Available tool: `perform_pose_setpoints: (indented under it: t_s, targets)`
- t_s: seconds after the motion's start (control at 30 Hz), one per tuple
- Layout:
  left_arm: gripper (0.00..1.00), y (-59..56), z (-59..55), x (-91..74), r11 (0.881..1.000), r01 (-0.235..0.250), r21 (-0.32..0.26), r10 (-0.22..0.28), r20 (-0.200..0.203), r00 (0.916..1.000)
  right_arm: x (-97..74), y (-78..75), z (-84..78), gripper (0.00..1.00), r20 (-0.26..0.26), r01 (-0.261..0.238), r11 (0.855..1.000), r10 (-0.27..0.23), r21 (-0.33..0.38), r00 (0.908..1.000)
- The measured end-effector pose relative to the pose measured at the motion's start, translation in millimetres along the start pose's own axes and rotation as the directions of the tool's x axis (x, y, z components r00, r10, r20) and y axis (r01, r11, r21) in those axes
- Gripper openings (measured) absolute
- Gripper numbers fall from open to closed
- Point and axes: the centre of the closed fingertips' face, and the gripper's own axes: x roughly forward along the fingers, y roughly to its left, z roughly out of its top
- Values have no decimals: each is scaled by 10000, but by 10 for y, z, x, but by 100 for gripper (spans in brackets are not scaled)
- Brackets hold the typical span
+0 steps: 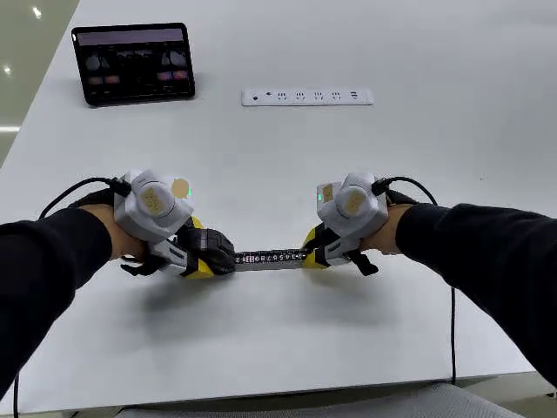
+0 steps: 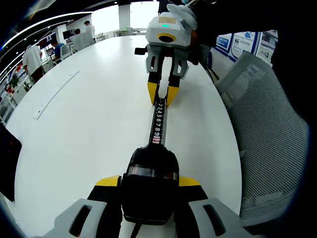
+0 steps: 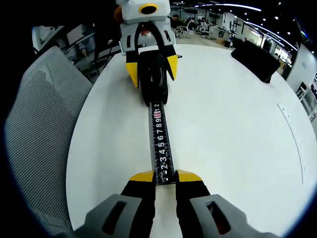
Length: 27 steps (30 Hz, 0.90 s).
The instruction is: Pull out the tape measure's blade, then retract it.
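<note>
Clamping case (image 2: 148, 183), blade (image 3: 157, 139), its end hidden

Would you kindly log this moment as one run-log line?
left gripper: shut on case | right gripper: shut on blade | blade: partly out, straight between grippers | retract: not done

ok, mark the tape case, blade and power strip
tape case (image 2: 150, 184): left gripper view, top of black housing.
blade (image 3: 159, 144): right gripper view, printed numbers mid-span.
power strip (image 1: 307, 97): head view, centre of its face.
</note>
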Motion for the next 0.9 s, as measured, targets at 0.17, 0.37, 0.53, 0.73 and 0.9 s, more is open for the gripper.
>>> perform_pose_setpoints:
  t_s: [0.17,0.37,0.53,0.73,0.9]
  targets:
    - [37,-7,-3,0,10000,38,-41,-39,-7,10000,-15,-3,-33,10,-25,-1,10000,1,58,10000]
    - [37,-5,-5,2,10000,35,-39,-35,-25,10000,-42,-8,-83,10,-106,8,10000,-7,93,9999]
    - [37,-1,-3,1,10000,-27,-33,27,2,10000,-59,-20,-125,10,-176,16,10000,-14,96,9998]
    - [37,1,-2,4,10000,-69,-52,70,67,10000,-88,-11,-175,10,-270,7,10000,-6,53,9996]
    - [37,7,-7,9,10000,-52,-65,52,68,10000,-123,-11,-204,10,-294,19,9999,-16,99,9996]
